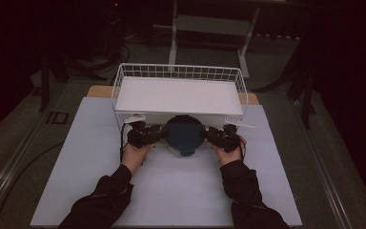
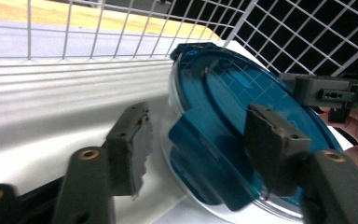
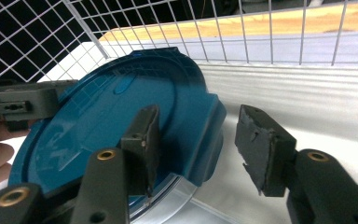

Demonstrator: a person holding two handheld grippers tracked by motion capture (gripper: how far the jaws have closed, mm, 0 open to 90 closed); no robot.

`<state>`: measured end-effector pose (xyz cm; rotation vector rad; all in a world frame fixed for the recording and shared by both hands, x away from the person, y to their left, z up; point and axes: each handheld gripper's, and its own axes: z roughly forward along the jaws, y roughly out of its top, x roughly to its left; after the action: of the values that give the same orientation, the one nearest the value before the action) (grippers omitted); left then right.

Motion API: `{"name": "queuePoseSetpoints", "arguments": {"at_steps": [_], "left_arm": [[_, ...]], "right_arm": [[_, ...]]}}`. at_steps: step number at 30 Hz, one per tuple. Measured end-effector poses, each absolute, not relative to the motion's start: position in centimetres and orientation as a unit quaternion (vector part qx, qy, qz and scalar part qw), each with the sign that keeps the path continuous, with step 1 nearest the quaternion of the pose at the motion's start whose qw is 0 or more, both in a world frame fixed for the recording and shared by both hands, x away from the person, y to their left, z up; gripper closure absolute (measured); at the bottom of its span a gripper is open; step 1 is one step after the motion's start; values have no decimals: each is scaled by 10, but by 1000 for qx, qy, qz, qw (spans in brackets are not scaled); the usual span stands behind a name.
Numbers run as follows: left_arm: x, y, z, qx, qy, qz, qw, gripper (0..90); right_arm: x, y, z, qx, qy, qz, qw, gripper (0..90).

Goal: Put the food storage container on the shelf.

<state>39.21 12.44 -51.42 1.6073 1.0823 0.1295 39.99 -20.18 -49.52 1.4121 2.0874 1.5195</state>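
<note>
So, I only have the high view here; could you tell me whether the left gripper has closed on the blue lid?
Observer: No. In the left gripper view, the left gripper is open, its jaws straddling a side tab of the blue lid.
Operator: And the right gripper, please?
Observer: The right gripper is open as well, one jaw over the lid's top, the other outside its rim.
Operator: What sits under the lid?
Observer: The rim of a clear container shows just below it.
</note>
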Motion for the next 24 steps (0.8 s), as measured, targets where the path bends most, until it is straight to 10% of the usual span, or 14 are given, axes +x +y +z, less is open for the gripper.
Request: {"name": "queuePoseSetpoints", "arguments": {"at_steps": [16,24], "left_arm": [[353,125,-490,725,382,14,573,6],[320,136,-481,735,352,12,579,6]], "right_arm": [[364,-200,-472,447,724,517,94,460],[335,-198,-463,415,748,513,77,621]]}}
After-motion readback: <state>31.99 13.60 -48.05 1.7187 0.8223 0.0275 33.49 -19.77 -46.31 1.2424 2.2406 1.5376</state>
